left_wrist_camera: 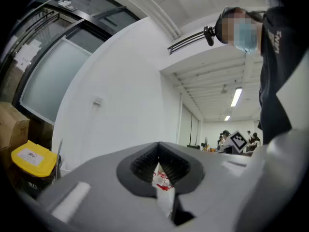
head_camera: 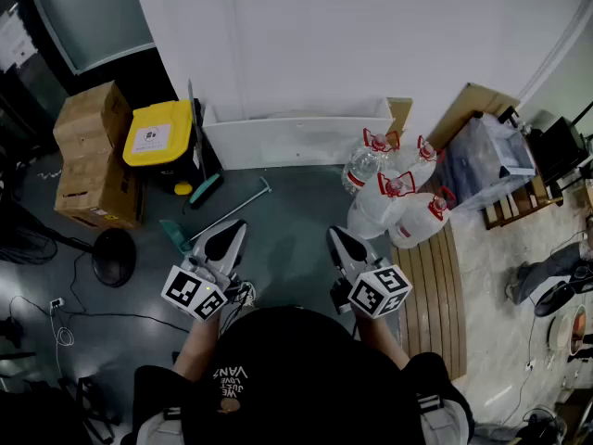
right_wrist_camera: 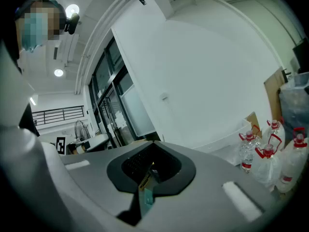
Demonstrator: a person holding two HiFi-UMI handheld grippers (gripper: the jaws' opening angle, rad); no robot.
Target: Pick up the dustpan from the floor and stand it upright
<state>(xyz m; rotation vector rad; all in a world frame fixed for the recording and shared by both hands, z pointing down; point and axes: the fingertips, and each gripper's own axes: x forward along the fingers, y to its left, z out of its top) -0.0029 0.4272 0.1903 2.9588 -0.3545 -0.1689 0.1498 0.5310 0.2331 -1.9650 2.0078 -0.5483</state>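
The dustpan (head_camera: 174, 235) lies flat on the dark floor in the head view, its teal pan at the left and its thin grey handle (head_camera: 236, 208) running up and right. My left gripper (head_camera: 237, 228) hovers level just right of the pan, above the handle's near part, shut and empty. My right gripper (head_camera: 335, 237) is held level further right, over bare floor, also shut with nothing in it. In the left gripper view the jaws (left_wrist_camera: 161, 170) are pressed together; the right gripper view shows its jaws (right_wrist_camera: 148, 172) closed too. Neither gripper view shows the dustpan.
A yellow-lidded bin (head_camera: 159, 133) and cardboard boxes (head_camera: 93, 151) stand at the left, with a teal brush head (head_camera: 206, 190) beside the bin. A white trough (head_camera: 296, 137) lines the wall. Several water bottles (head_camera: 394, 197) and a slatted wooden board (head_camera: 431, 286) are at the right. A black round base (head_camera: 113, 256) and cables lie at the left.
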